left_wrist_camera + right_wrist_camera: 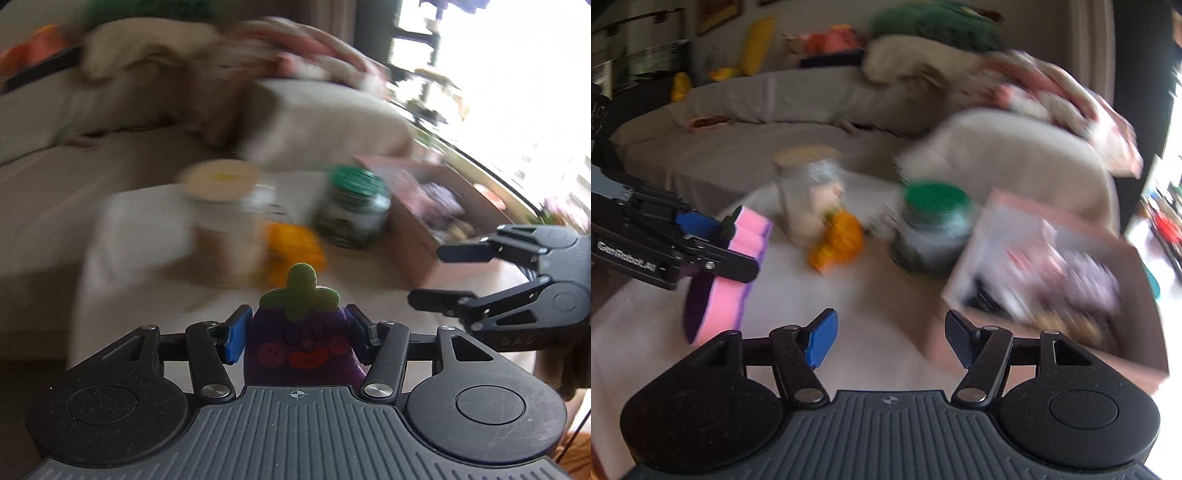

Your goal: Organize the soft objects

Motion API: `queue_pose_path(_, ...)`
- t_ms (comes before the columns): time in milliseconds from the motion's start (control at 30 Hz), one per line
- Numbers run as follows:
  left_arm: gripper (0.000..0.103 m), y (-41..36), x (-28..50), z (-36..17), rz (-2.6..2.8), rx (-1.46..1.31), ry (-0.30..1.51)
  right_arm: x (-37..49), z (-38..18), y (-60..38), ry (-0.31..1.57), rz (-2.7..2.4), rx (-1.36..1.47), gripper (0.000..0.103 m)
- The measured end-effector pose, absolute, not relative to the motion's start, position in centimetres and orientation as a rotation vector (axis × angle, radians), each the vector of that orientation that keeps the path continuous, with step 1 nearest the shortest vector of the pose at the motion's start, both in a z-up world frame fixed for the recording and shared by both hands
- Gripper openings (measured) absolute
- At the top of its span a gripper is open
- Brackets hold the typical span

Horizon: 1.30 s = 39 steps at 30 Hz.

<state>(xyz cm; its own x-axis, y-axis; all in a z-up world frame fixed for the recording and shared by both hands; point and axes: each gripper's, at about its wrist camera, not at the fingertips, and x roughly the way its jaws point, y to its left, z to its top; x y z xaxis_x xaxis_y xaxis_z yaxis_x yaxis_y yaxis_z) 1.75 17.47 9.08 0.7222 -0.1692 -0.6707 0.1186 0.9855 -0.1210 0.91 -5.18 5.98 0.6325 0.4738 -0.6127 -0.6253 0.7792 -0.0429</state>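
The left tool [295, 334] is clamped on a purple eggplant toy [299, 343], its blue pad pressed on one flank and the dark pad on the other; the toy's green stem sticks up past the fingertips. From the right wrist view the same toy [720, 273] hangs off the bench, showing a pink and purple side.

The right tool [888, 341] stands wide open with nothing between its fingers. It shows to the right of the left tool, apart from it.

Ahead of both tools, on the white-covered bench [849, 295], lie an orange toy [838, 243], a jar with a pale lid [807, 192] just behind it, and a green-lidded jar [932, 225] to the right. Further right sits an open box [1052, 280] with blurred things inside. A beige sofa [92, 147] runs behind the bench.
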Motion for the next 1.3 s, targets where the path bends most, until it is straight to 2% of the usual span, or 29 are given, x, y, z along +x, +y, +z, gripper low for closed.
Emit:
queue_pose_path(100, 0.060, 21.0, 1.1, 9.8, -0.088, -0.118, 0.716, 2.8, 5.9, -1.2, 0.604, 0.682, -0.272, 0.063)
queue_pose_path(200, 0.060, 23.7, 0.4, 10.3, -0.043, -0.146, 0.693, 5.1, 5.3, 2.6, 0.624, 0.667, -0.288, 0.056)
queue_pose_path(333, 0.060, 25.8, 0.0, 10.1, -0.020, -0.185, 0.686, 7.0, 3.9, 5.7, 0.642, 0.621, -0.364, 0.051)
queue_pose_path(367, 0.060, 26.0, -0.1, 9.9, -0.021, -0.195, 0.689, 7.4, 3.5, 6.1, 0.648, 0.611, -0.387, 0.042)
queue_pose_path(400, 0.060, 26.2, -0.2, 9.6, -0.020, -0.206, 0.693, 7.7, 3.2, 6.5, 0.660, 0.607, -0.403, 0.023)
queue_pose_path(467, 0.060, 26.1, -0.1, 9.3, -0.026, -0.218, 0.706, 8.1, 3.0, 6.4, 0.702, 0.616, -0.396, 0.008)
queue_pose_path(733, 0.060, 21.2, -0.3, 9.5, -0.184, -0.173, 0.758, 2.3, 8.8, -2.4, 0.681, 0.656, -0.242, 0.007)
queue_pose_path(933, 0.060, 13.1, 1.1, 11.3, -0.401, -0.128, 0.781, -3.8, 10.7, -13.1, 0.642, 0.544, -0.222, 0.007)
queue_pose_path(1067, 0.060, 6.8, 4.6, 13.7, -0.498, -0.083, 0.761, -5.5, 10.7, -19.3, 0.601, 0.408, -0.208, 0.007)
queue_pose_path(1200, 0.060, 2.2, 9.8, 16.7, -0.515, -0.093, 0.633, -5.3, 10.3, -24.5, 0.570, 0.301, -0.128, 0.007)
queue_pose_path(1300, 0.061, 0.2, 15.1, 16.4, -0.483, -0.160, 0.586, -4.5, 9.9, -26.8, 0.556, 0.270, -0.074, 0.007)
